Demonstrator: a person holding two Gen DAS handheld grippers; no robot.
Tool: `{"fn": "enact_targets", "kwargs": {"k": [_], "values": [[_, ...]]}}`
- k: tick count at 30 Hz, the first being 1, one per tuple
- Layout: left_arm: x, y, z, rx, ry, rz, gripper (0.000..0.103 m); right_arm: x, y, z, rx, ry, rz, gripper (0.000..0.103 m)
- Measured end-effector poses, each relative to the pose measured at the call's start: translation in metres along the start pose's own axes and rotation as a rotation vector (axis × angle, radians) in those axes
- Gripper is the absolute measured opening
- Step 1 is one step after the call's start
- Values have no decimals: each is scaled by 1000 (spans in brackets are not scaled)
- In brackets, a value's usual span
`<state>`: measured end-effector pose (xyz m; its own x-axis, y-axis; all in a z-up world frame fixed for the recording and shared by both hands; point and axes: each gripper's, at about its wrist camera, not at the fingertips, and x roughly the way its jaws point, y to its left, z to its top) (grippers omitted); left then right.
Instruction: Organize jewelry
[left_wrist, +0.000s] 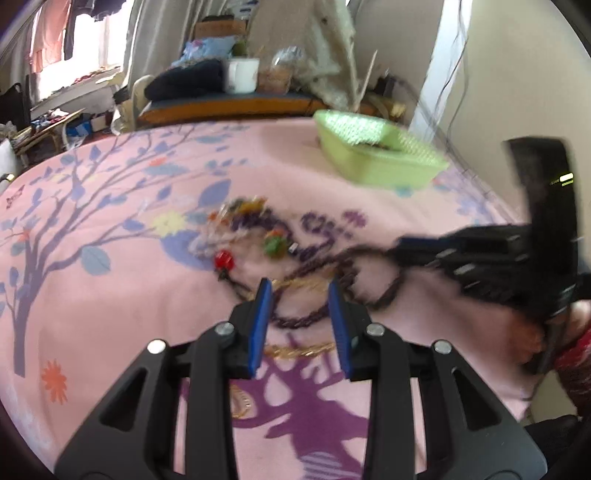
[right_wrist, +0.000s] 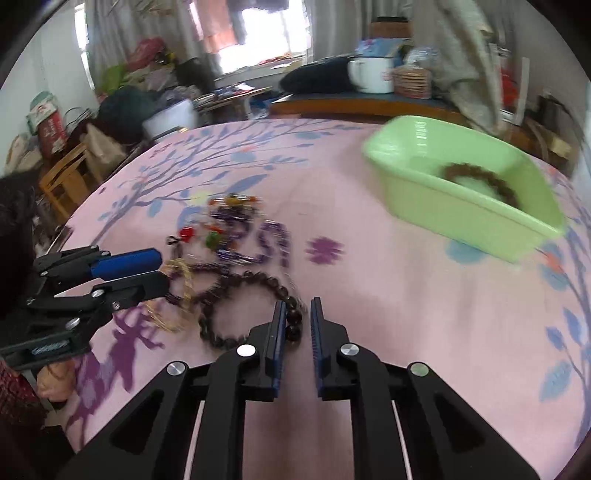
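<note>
Dark bead bracelet (right_wrist: 243, 306) lies low centre in the right wrist view, on the pink blanket (right_wrist: 388, 295). Right gripper (right_wrist: 298, 321) fingers sit slightly apart around its right edge; can't tell if they touch it. Left gripper (left_wrist: 300, 301) fingers are spread over a gold chain (left_wrist: 303, 349). Green tub (right_wrist: 461, 199), upper right, holds another bracelet (right_wrist: 480, 177).

Black tongs (right_wrist: 297, 321), blue pads (left_wrist: 260, 325), silver screws, red patterned sleeve
</note>
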<state>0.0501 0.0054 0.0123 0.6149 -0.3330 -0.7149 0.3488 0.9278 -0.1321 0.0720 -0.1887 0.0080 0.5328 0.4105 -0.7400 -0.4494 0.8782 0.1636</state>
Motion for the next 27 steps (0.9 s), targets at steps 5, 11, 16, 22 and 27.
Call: {"fn": "enact_targets", "kwargs": {"k": [5,11,16,22,27], "values": [[5,16,3,-84,24,-10,30,-29,-34,-20,86,-47,-109,0],[-14,-4,13,-35,-38,-70,30,-44,-60,-38,183,-50,-67,0],[-11,-33,32,69,-56,-54,36,-44,-43,-17,136,-77,-25,0],[-5,-10,15,-5,-11,-38,36,1,8,27,-29,-13,62,0],[-12,17,1,-94,15,-23,36,46,20,52,-8,51,86,0]]}}
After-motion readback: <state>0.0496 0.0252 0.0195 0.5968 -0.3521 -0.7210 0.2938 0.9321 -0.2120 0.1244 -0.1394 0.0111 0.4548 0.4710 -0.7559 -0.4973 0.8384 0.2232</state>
